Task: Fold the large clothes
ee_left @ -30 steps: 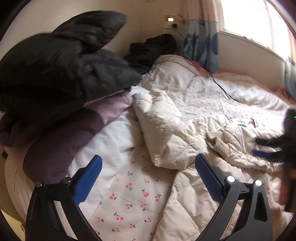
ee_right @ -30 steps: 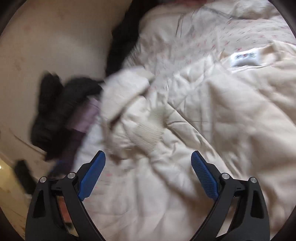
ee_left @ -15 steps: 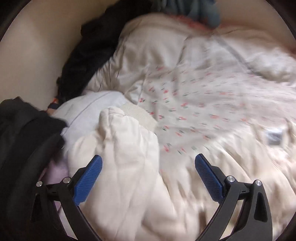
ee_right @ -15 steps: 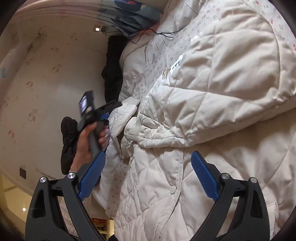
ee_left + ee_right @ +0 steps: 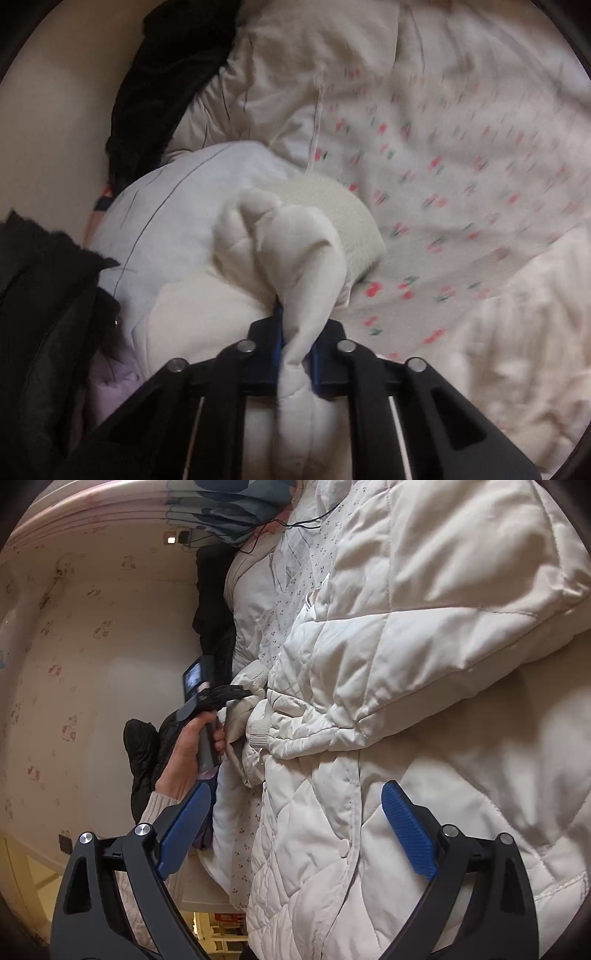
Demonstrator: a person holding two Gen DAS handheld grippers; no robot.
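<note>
A cream quilted jacket (image 5: 424,627) lies spread over the bed. My left gripper (image 5: 297,325) has its jaws closing tight on one jacket sleeve (image 5: 295,251), just behind the ribbed cuff (image 5: 347,218), and the fabric bunches up between the blue pads. In the right wrist view the left gripper (image 5: 240,692) shows at the sleeve end, held by a hand (image 5: 188,746). My right gripper (image 5: 295,788) stands open over the jacket body, with quilted fabric lying under its fingers but not pinched.
A pile of black clothes (image 5: 44,314) sits at the lower left, and another dark garment (image 5: 166,74) lies against the wall. A white pillow (image 5: 177,206) and the cherry-print sheet (image 5: 443,166) surround the sleeve. A black cable (image 5: 295,524) runs across the far bedding.
My left gripper swung to the sleeve and went from wide open to shut on it. The right gripper rolled and settled over the jacket body, still open.
</note>
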